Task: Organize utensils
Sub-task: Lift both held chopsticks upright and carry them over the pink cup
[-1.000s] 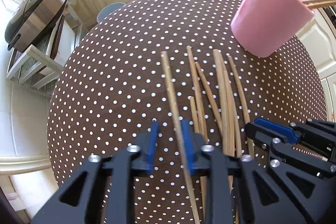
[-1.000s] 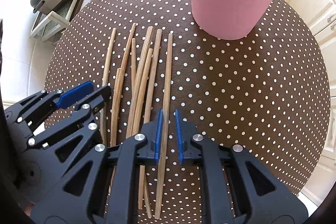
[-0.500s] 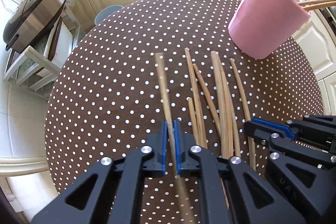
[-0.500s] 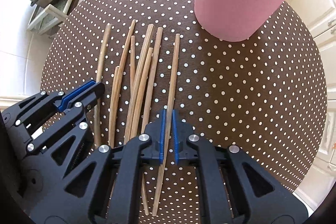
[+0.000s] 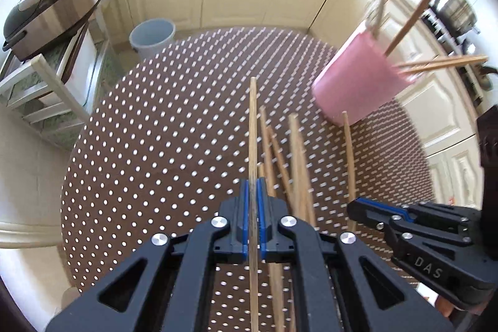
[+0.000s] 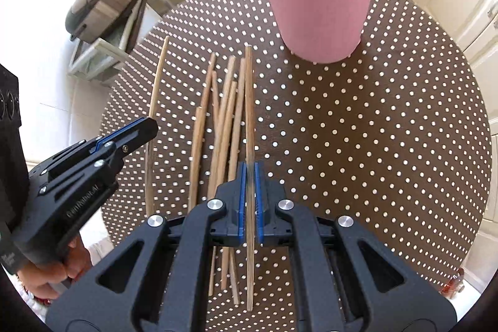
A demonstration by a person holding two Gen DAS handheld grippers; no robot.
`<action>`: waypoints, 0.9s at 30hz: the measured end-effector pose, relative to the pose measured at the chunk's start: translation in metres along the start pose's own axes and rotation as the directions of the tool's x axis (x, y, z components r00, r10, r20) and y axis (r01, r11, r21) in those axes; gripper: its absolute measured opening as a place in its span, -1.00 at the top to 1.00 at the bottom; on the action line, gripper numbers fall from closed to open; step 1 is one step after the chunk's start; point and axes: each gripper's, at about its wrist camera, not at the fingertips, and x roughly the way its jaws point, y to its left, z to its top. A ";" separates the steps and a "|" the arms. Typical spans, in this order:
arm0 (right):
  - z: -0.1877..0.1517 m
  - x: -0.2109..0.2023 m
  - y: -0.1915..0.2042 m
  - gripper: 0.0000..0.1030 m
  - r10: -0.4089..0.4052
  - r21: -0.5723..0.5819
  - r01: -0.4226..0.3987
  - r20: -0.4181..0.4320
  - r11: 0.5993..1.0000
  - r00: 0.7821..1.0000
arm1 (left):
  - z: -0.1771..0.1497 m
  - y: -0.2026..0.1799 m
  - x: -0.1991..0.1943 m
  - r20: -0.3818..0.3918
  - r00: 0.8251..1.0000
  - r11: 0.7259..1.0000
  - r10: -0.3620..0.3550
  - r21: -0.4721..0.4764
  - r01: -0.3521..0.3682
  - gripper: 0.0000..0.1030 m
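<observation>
Both grippers are loaded at once here. The left gripper (image 5: 253, 218) has its jaws pinched tight on a single chopstick (image 5: 252, 126), gripped near the middle so a long length pokes forward over the dotted table (image 5: 155, 129). The right gripper (image 6: 248, 201) is clamped the same way on its own chopstick (image 6: 248, 101), which points straight at the pink cup (image 6: 323, 5) ahead. That cup stands at the far side of the table with several sticks already leaning out of it at loose angles.

The rest of the work lies between the two tools: a loose bundle of chopsticks (image 6: 224, 120) flat on the cloth, some crossing one another. Both held sticks look raised off the cloth, though the left view is smeared with motion, so I can't be sure its far tip is clear of the pile.

Now, the risks. These are thin, smooth sticks held at one narrow point, so either could pivot or slide in the pads on the way over. The sticks already fanned out of the cup crowd the opening; a new one could knock against them or tip the light cup. With both grippers heading for one mouth, they could also bump each other.
</observation>
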 end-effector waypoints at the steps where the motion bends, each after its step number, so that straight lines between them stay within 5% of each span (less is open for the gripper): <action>1: -0.002 -0.006 0.000 0.89 0.005 -0.004 -0.005 0.016 1.000 1.000 | 0.000 -0.001 -0.005 0.014 1.000 1.000 -0.007 0.002 0.006 0.90; 16: -0.019 -0.103 0.002 0.89 0.053 -0.010 -0.052 0.192 0.999 0.980 | 0.001 -0.041 -0.063 0.211 0.966 0.986 -0.151 0.099 0.133 0.90; 27: -0.012 -0.154 0.004 0.89 0.050 -0.003 -0.051 0.298 0.999 0.953 | 0.019 -0.075 -0.101 0.353 0.909 0.972 -0.224 0.148 0.182 0.90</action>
